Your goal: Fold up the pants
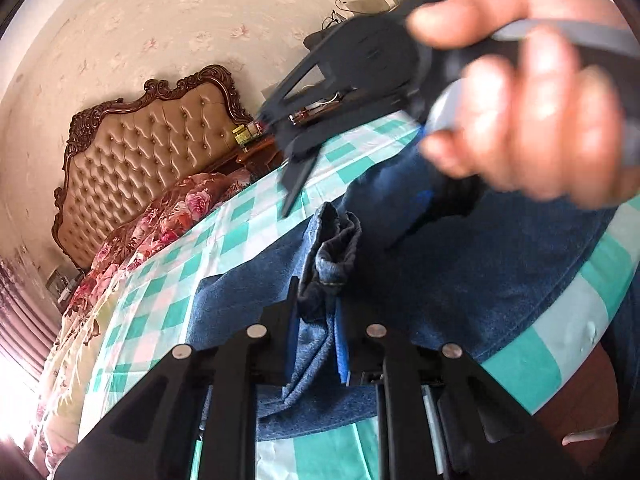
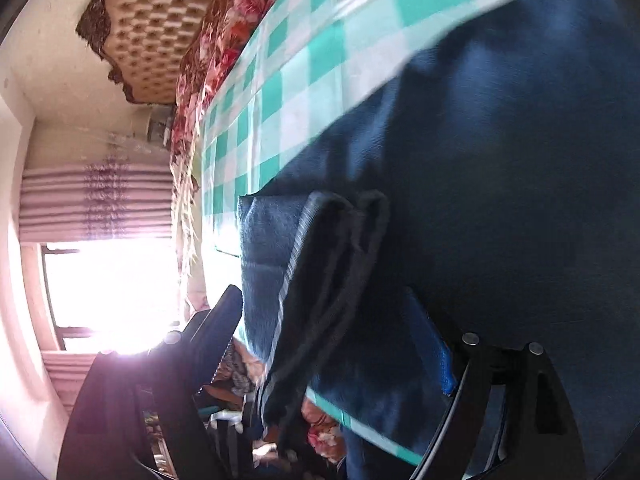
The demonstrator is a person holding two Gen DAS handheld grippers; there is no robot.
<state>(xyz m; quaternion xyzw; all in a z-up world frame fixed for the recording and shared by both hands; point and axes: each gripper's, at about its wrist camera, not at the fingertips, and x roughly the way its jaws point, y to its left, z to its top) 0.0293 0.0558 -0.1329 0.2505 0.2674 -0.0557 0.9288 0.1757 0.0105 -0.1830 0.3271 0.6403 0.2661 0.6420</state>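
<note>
We hold the left gripper [image 1: 318, 344] low over the bed, and its two black fingers are closed on a bunched fold of the blue jeans [image 1: 460, 280], with the cloth squeezed between the blue pads. The jeans lie spread on the green and white checked sheet [image 1: 224, 240], and a crumpled hem stands up just past the fingertips. In the left view we also see our right hand [image 1: 528, 96] wrapped around the handle of the right gripper [image 1: 294, 184], which is blurry and tilts down toward the sheet, above the jeans. In the right view the right gripper [image 2: 320, 360] has its fingers spread wide, one on each side of a folded edge of the jeans [image 2: 500, 200]. We cannot tell if the pads press the cloth. A dark cord [image 2: 332, 300] hangs down along that edge. Behind the sheet we see a flowery blanket [image 1: 160, 220], a padded headboard [image 1: 148, 148] with a carved brown frame, a wall with small flowers [image 1: 180, 20], and a bright window [image 2: 112, 292] with a pink curtain [image 2: 96, 204]
</note>
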